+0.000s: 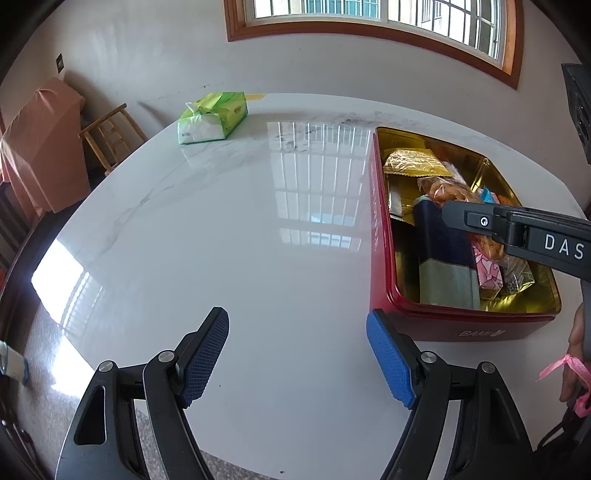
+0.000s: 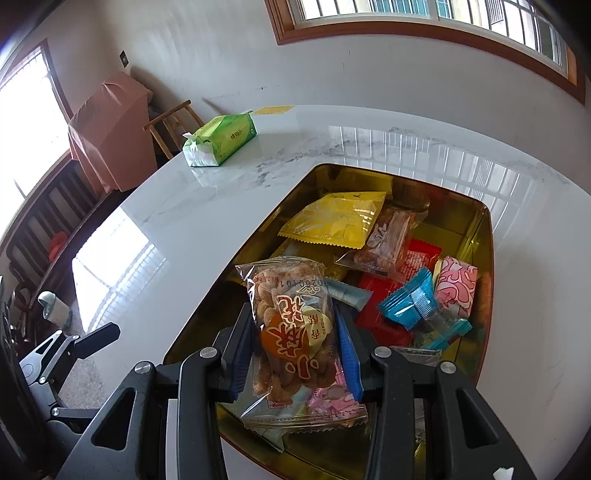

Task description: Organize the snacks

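Observation:
A red tin [image 1: 380, 229] with a gold inside stands on the white marble table [image 1: 240, 221] and holds several wrapped snacks. My right gripper [image 2: 295, 325] is shut on a clear packet of brown snacks [image 2: 291, 317] with red lettering, held over the tin's [image 2: 484, 229] near left corner. Below lie a yellow packet [image 2: 332, 218], a blue wrapper [image 2: 410, 302] and a pink packet [image 2: 454, 284]. My left gripper [image 1: 297, 345] hangs open over bare table just left of the tin, with nothing between its blue pads. The right gripper's finger [image 1: 476, 218] reaches over the tin in the left wrist view.
A green tissue pack [image 1: 212, 118] lies at the table's far left corner. A wooden stool [image 1: 110, 136] and a pink-covered piece of furniture [image 1: 40, 147] stand beyond the left edge. The wall with a window [image 1: 369, 14] runs behind. A hand [image 1: 574, 354] with pink ribbon shows at the right.

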Motion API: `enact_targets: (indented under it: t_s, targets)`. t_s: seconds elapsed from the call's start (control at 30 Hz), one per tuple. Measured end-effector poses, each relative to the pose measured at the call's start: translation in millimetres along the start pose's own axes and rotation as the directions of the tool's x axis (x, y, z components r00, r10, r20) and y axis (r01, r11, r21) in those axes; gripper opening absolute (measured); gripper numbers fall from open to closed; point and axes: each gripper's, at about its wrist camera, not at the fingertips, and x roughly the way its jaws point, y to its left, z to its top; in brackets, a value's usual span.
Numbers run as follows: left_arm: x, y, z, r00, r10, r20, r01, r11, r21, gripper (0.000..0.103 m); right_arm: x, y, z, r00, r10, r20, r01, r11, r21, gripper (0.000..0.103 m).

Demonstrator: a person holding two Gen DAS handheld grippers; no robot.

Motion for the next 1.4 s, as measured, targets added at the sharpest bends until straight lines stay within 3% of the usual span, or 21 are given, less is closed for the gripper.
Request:
enact_targets:
  t_s: [0.83, 0.93, 0.97, 1.13, 1.4]
  targets:
    - [6.0, 4.2, -0.7, 1.000, 0.012, 0.000, -0.012, 1.000, -0.003, 0.077, 21.3, 26.3, -5.3, 1.000, -0.008, -0.016, 0.007, 0.997, -0.080, 0.041]
    - [5.9, 4.3, -0.7, 1.000, 0.011, 0.004, -0.011, 1.000, -0.002, 0.077, 18.5, 25.8, -5.9, 1.000, -0.016, -0.004, 0.016, 0.997, -0.080, 0.050]
    - [5.5, 4.0, -0.8, 1.000, 0.010, 0.007, -0.010, 1.000, 0.002, 0.077, 16.7, 25.8, -5.7, 1.000, -0.022, 0.007, 0.023, 0.996, -0.080, 0.057]
    - [1.7, 1.5, -0.1, 1.000, 0.000, 0.019, 0.000, 1.000, 0.017, 0.077, -5.0, 23.3, -6.6, 0.996, -0.018, 0.092, 0.024, 0.997, -0.067, 0.068]
    - [-28.0, -3.0, 2.8, 0.994, -0.014, 0.111, 0.012, 1.000, 0.018, 0.077, -65.1, 25.3, -19.3, 0.966, -0.043, 0.254, 0.063, 0.996, -0.071, 0.072]
